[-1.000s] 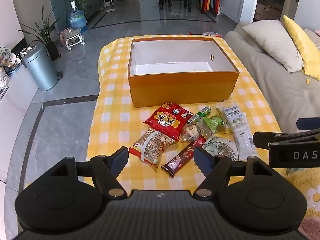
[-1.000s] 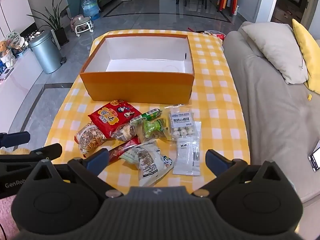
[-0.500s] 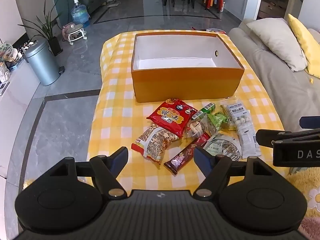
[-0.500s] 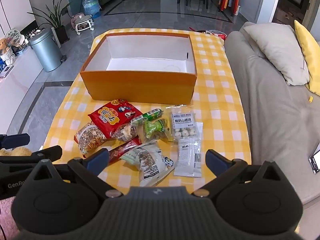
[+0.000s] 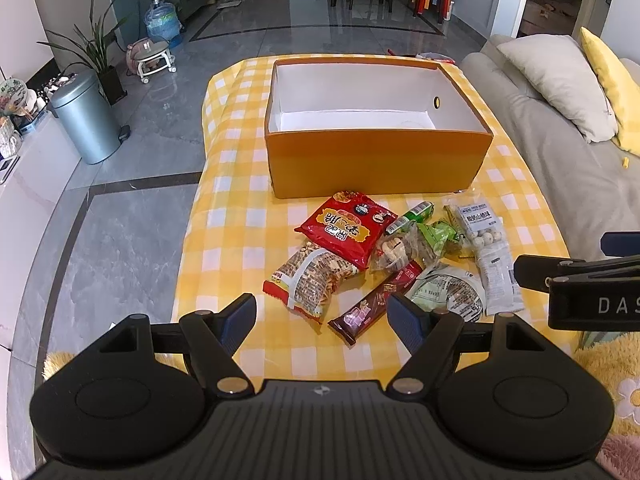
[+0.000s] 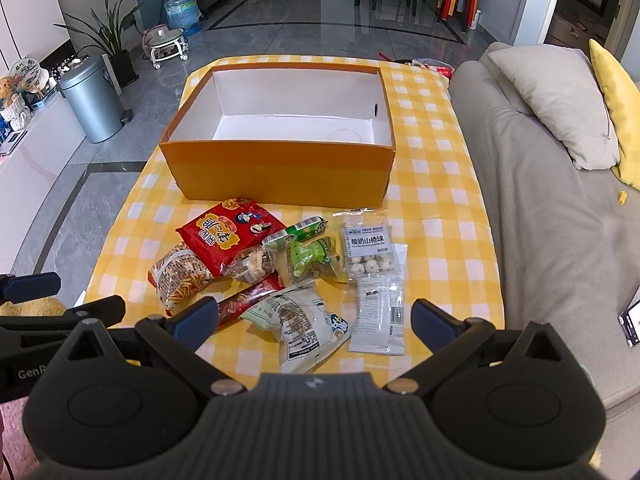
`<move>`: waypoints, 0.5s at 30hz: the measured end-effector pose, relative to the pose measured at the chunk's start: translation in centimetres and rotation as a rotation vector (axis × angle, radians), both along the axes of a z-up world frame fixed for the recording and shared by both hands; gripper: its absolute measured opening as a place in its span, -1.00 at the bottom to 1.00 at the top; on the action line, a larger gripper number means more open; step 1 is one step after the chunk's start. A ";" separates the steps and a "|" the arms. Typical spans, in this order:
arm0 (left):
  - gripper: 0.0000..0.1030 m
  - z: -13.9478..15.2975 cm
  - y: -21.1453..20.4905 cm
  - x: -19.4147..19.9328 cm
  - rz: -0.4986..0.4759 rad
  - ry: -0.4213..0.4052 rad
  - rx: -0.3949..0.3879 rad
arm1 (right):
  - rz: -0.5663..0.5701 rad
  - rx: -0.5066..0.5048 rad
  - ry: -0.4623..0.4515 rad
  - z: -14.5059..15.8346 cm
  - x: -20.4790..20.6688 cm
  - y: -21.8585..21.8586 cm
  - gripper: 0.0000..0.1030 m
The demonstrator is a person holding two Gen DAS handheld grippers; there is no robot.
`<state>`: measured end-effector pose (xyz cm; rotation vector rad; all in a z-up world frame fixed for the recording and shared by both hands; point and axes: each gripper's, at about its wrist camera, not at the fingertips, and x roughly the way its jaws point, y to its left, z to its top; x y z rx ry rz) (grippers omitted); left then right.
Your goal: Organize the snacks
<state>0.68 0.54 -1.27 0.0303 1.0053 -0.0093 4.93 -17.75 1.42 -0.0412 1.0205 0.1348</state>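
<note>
We hold both tongs spread wide and empty, hovering over the near edge of the tabletop (image 5: 224, 216), with the snack pile lying ahead of them and the empty orange box (image 5: 376, 160) standing just beyond the pile. The relation that matters is which packet sits in front of which tongs. Ahead of our left tongs (image 5: 322, 316) lies the brown chocolate bar (image 5: 376, 298), its long axis running diagonally from near-left to far-right, with the noodle-snack bag (image 5: 314, 276) just beside it on the left. Ahead of our right tongs (image 6: 314, 322) lies the white-and-green packet (image 6: 298, 326), and the clear strip of yogurt hawthorn balls (image 6: 374, 286) points its long axis straight away from us toward the box. We judge the right tongs nearer those two, the left nearer the bar and the red bag (image 5: 348, 228); nothing is in the box yet.
</note>
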 end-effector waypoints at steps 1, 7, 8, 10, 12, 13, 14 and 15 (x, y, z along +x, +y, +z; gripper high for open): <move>0.70 0.0 0.0 0.0 0.000 0.000 0.001 | 0.000 0.000 0.000 -0.1 0.0 0.0 0.92; 0.70 -0.1 0.0 -0.1 0.002 0.002 0.003 | -0.004 0.002 0.001 -0.1 0.0 0.0 0.92; 0.70 -0.1 0.0 -0.1 0.002 0.003 0.004 | -0.004 0.001 0.001 -0.1 0.0 0.0 0.92; 0.70 0.0 0.0 0.0 0.002 0.003 0.003 | -0.004 0.001 0.002 -0.1 0.0 0.0 0.92; 0.70 0.0 0.0 0.0 0.002 0.002 0.003 | -0.004 0.001 0.002 -0.1 0.0 0.0 0.92; 0.70 0.0 0.1 0.0 0.003 0.002 0.003 | -0.004 0.001 0.001 -0.1 0.0 0.0 0.92; 0.70 0.1 0.1 0.0 0.004 0.001 0.003 | -0.004 0.001 0.001 -0.1 0.0 0.0 0.92; 0.70 0.1 0.1 0.0 0.003 0.001 0.003 | -0.004 0.001 0.000 -0.1 0.0 0.0 0.92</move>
